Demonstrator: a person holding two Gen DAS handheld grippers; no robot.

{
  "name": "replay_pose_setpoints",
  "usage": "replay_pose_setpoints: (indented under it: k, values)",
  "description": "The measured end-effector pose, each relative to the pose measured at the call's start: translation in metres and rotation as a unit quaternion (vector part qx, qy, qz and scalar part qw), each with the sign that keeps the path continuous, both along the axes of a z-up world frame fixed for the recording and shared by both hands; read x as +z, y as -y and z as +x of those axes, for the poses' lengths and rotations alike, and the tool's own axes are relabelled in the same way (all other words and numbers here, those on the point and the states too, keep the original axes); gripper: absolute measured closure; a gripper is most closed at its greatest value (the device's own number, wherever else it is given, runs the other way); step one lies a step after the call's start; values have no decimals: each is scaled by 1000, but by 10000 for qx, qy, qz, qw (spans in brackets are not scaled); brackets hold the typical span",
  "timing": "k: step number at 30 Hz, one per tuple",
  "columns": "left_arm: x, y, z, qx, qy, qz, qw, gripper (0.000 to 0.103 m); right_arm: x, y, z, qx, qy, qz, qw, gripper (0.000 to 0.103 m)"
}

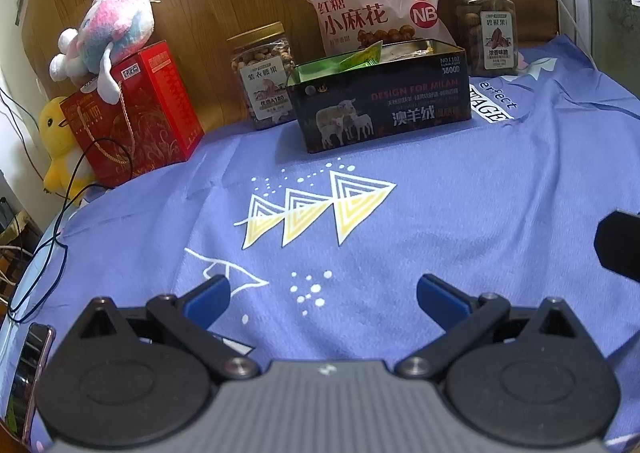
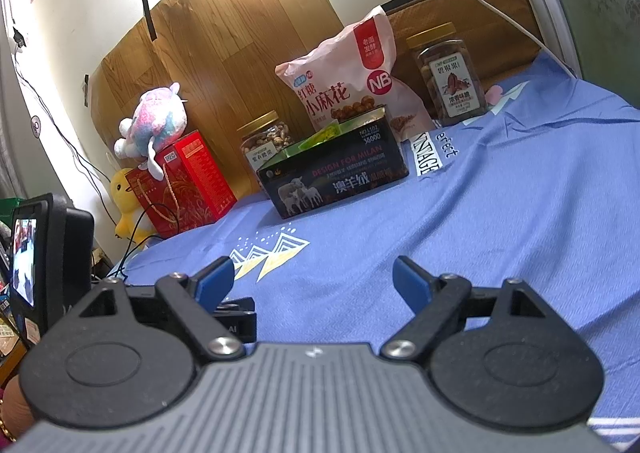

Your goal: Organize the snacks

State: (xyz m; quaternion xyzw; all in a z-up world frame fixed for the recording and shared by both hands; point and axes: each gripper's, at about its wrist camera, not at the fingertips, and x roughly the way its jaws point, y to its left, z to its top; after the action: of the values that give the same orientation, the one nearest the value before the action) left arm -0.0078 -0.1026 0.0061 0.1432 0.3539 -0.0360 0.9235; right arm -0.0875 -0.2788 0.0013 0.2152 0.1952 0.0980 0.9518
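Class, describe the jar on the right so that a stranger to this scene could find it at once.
Start at the dark tin box with sheep on its side, standing on the blue cloth. Behind it leans a pink snack bag; the jar of nuts stands just right of that bag. Unlike the shorter gold-lidded jar left of the tin, it holds darker nuts and wears a label showing a reddish-brown nut.

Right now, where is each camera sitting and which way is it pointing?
Left wrist: on the left gripper, low over the blue cloth, facing the black tin; its own open fingers show.
Right wrist: on the right gripper, further right, angled left; the left gripper's body shows at its left edge.
Shared: tin, pink snack bag, both jars.
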Motion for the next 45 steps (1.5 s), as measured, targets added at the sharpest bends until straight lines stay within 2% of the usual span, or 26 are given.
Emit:
replay_pose_setpoints:
  k: [20,45]
  values:
    - [-4,-2,3,-37,-206,-110,9997,0,-1,-1,0,2,-5,-1,10000,15]
    - [-5,-2,4,-57,-219,-79,9997,0,1,0,1,0,-14,3,10000,15]
